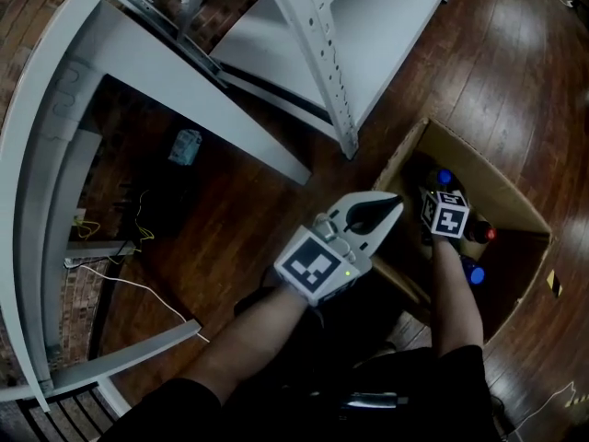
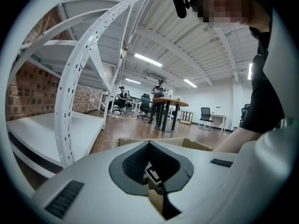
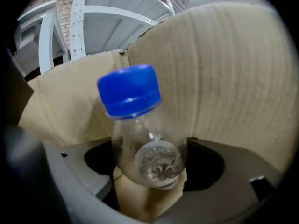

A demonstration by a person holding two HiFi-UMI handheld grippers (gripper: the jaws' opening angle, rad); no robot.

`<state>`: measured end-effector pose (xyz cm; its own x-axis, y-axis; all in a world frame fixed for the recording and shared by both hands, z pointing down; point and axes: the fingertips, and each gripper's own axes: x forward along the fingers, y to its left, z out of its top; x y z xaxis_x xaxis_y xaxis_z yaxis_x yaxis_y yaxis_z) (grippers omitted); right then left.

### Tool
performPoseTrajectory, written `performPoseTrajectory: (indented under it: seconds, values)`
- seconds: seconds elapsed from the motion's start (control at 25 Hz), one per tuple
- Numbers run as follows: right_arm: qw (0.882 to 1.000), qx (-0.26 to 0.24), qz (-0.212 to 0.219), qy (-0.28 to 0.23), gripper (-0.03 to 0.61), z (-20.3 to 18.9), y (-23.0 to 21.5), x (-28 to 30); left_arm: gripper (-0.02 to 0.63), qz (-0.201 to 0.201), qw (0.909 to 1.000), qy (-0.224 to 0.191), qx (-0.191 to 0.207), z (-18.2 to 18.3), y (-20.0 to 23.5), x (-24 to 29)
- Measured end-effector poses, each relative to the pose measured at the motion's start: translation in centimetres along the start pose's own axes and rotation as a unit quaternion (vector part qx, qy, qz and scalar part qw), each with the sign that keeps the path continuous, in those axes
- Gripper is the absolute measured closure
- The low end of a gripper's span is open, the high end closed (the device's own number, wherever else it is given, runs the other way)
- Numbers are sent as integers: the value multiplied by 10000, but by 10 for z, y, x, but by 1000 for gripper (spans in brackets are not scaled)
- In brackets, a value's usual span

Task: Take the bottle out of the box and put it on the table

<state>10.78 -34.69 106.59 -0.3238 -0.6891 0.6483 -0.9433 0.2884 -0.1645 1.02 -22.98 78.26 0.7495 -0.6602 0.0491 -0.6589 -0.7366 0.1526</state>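
Note:
An open cardboard box (image 1: 497, 191) stands on the wooden floor at the right of the head view. Inside it are several bottles, among them one with a red cap (image 1: 488, 235) and one with a blue cap (image 1: 474, 273). My right gripper (image 1: 442, 196) reaches down into the box. In the right gripper view its jaws (image 3: 149, 171) are open wide around a clear bottle (image 3: 145, 143) with a blue cap (image 3: 130, 96), and a gap shows on each side of the bottle. My left gripper (image 1: 391, 208) (image 2: 156, 181) hovers level beside the box's near-left wall, shut with nothing in it.
White metal shelving (image 1: 313, 44) stands behind the box, and a curved white frame (image 1: 37, 155) runs along the left. A small teal object (image 1: 185, 145) and loose cables (image 1: 120, 284) lie on the floor. The box wall (image 3: 233, 78) is close behind the bottle. People are at a distant table (image 2: 166, 101).

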Motion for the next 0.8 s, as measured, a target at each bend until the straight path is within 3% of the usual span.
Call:
performPoseTrajectory:
  seconds: [0.12,0.16,0.32,0.52,0.8]
  values:
    - [9998,-28,-80,175,188,-13,-7,6,609,0,10000,67,60,-1,0,-8]
    - [9998,-52,-96,181,221,-13,-6,7,609,2,9999,80,66,-1,1,-11]
    - [9997,-52,-155,177,248,-12,-7,5,609,35,9999,101,102,1,2,-20]
    - [9983,197,389,375,258,-11,6,-1,609,-28,9997,111,223,1,-3,-23]
    - [9992,-135,356,152,264,14,22,-35,609,-151,9993,36,329,-1,-1,-19]
